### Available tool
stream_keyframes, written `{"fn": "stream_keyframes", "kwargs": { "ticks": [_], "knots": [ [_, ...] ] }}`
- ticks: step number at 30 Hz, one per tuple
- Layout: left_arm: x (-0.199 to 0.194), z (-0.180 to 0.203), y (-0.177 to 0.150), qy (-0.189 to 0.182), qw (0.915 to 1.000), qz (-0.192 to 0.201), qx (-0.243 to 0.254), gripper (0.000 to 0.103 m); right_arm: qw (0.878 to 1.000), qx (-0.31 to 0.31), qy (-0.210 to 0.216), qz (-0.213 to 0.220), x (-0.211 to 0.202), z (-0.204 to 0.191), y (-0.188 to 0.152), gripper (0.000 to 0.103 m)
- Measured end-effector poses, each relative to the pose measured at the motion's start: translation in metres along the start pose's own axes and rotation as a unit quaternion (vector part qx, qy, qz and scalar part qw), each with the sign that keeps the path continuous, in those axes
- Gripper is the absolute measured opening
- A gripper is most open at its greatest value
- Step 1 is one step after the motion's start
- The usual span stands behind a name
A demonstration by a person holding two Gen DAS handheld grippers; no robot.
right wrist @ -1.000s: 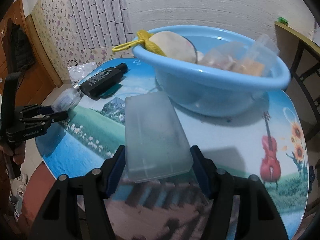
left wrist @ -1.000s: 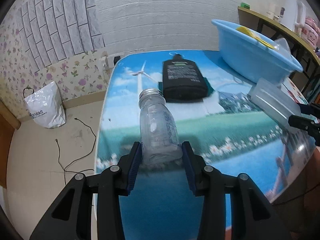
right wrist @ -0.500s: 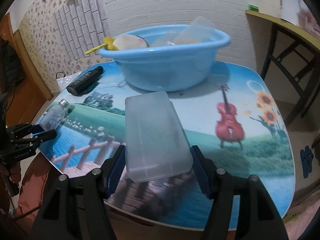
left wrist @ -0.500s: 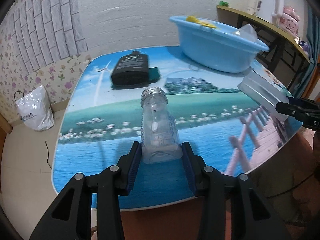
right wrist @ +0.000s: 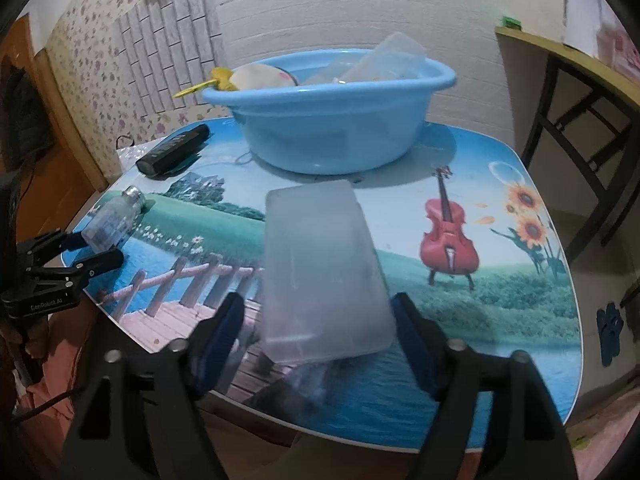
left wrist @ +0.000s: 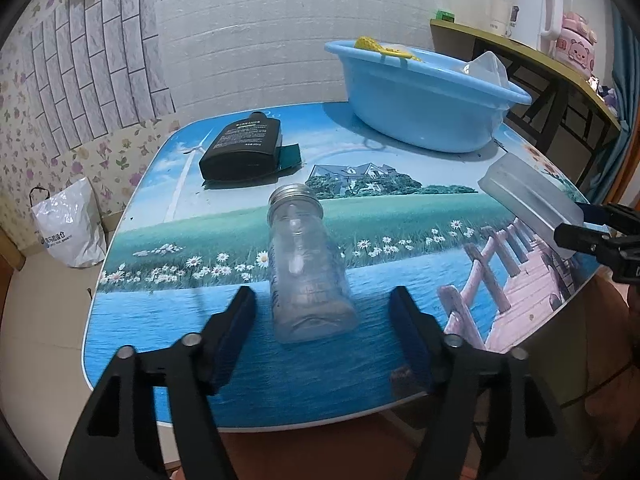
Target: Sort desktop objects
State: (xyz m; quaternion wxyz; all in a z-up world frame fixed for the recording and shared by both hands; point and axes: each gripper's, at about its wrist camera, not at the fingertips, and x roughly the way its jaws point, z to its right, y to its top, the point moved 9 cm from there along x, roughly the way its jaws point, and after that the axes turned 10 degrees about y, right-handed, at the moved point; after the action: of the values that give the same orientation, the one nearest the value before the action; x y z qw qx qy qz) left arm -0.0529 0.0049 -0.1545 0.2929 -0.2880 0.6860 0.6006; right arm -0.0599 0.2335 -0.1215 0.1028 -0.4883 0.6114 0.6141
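Low table (left wrist: 132,320) with a printed landscape top, white brick wall behind; floral wallpaper at left. Clear glass bottle with a silver screw cap (left wrist: 306,272) lies on the near edge between the left gripper (left wrist: 322,316) pads; jaws opening, gaps on both sides, no contact. Frosted translucent plastic box (right wrist: 324,272) lies at the table's front edge between the right gripper (right wrist: 318,332) pads; jaws opening, pads just clear of its sides. Round light-blue plastic basin (right wrist: 332,136) at the back holds clear containers and a yellow item. Left view only: white plastic bag (left wrist: 70,224) on the floor, white kettle (left wrist: 536,8) on the side shelf. Right view only: red violin and sunflower print, dark wooden door. Flat black bottle (left wrist: 244,146) has pale label text, too small to read; left gripper body in right view reads "GenRobot.AI".
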Motion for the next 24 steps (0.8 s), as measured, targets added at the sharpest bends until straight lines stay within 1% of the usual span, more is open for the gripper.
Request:
{"fn": "stream_keyframes", "kwargs": {
  "ticks": [1,3,7,8,9,10,11,12,15,24],
  "knots": [
    [0.001,0.0,0.0,0.0,1.0,0.002,-0.001,0.075,1.0,-0.004,-0.003,-0.002,0.002,0.0,0.0,0.077],
    [0.002,0.001,0.0,0.003,1.0,0.008,-0.004,0.084,1.0,-0.004,-0.006,-0.007,0.007,0.001,-0.002,0.077],
    [0.005,0.004,0.002,0.002,1.0,0.008,0.0,0.094,1.0,-0.003,-0.02,-0.006,0.012,0.007,-0.002,0.078],
    [0.006,0.004,0.002,0.002,1.0,0.007,0.001,0.098,1.0,-0.003,-0.019,-0.005,0.012,0.008,-0.002,0.08],
    [0.007,0.004,0.001,0.002,1.0,0.007,0.001,0.102,1.0,-0.003,-0.018,-0.005,0.013,0.008,-0.002,0.085],
    [0.008,0.003,0.001,0.002,1.0,0.006,0.0,0.102,1.0,-0.004,-0.016,-0.004,0.015,0.008,-0.002,0.089],
    [0.008,0.003,0.001,0.002,1.0,0.007,0.0,0.102,1.0,-0.004,-0.018,-0.005,0.016,0.009,-0.002,0.097],
    [0.008,0.003,0.001,0.002,1.0,0.007,0.0,0.103,1.0,-0.004,-0.022,-0.005,0.017,0.009,-0.002,0.102],
    [0.008,0.003,0.002,0.001,1.0,0.009,0.0,0.102,0.999,-0.009,-0.04,-0.008,0.02,0.01,-0.003,0.103],
    [0.009,0.004,0.003,-0.001,0.9999,0.013,0.002,0.102,0.999,-0.007,-0.043,0.002,0.021,0.014,-0.001,0.103]
  ]
}}
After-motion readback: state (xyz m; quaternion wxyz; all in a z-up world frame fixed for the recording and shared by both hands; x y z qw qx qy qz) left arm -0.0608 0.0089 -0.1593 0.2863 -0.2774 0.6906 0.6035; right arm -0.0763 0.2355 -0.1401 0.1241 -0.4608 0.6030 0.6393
